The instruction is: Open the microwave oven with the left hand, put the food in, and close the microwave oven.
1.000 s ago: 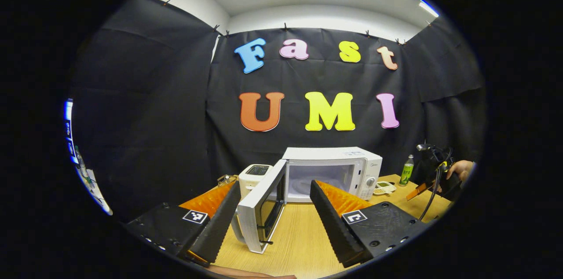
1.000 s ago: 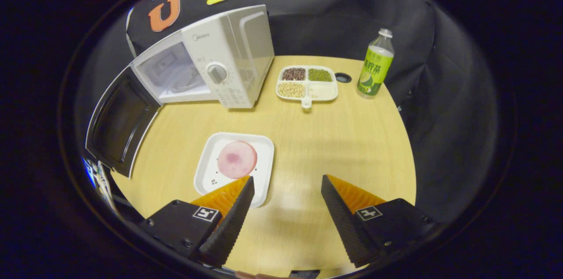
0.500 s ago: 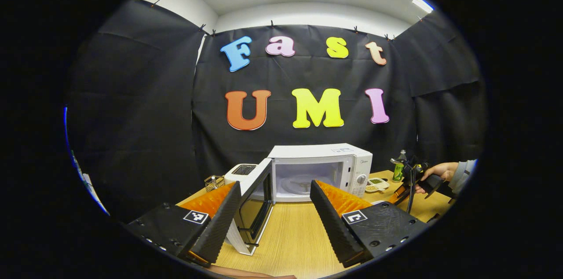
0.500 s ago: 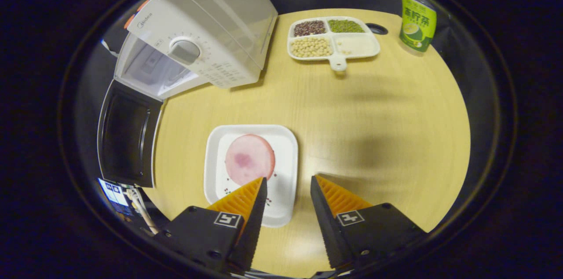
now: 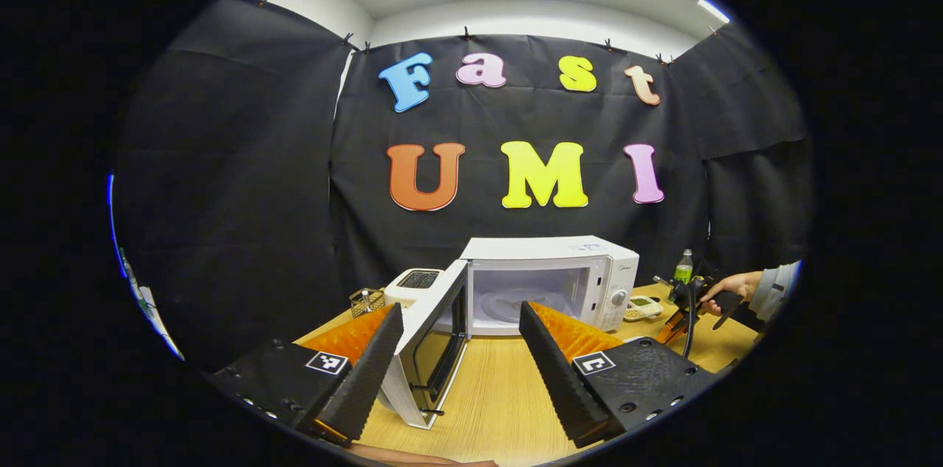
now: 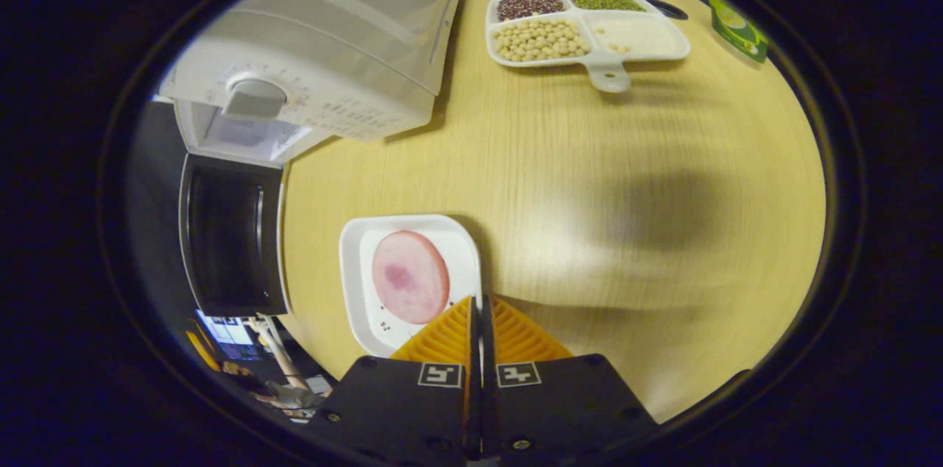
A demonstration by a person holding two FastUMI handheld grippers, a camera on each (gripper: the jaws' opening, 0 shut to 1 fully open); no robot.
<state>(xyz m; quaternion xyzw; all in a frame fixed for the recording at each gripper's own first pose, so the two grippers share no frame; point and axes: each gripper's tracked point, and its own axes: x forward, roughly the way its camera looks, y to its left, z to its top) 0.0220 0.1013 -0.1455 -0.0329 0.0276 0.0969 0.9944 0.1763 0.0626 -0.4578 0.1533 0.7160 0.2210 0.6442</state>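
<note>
White plate [image 6: 359, 272] with a ham slice [image 6: 409, 286] sits on the tabletop [image 6: 626, 180], its right edge pinched by the closed right tongs [image 6: 479, 305]. The left tongs [image 5: 460, 316] are spread wide, holding nothing, before the open microwave [image 5: 549, 283].

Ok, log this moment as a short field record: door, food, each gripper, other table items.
microwave door: swung open, cavity empty
food: pink round slice on white square plate, on the table in front of the microwave
right gripper: fingers closed at the plate's right rim
left gripper: open, holding nothing
other items: divided tray of beans, green bottle, toaster
</note>
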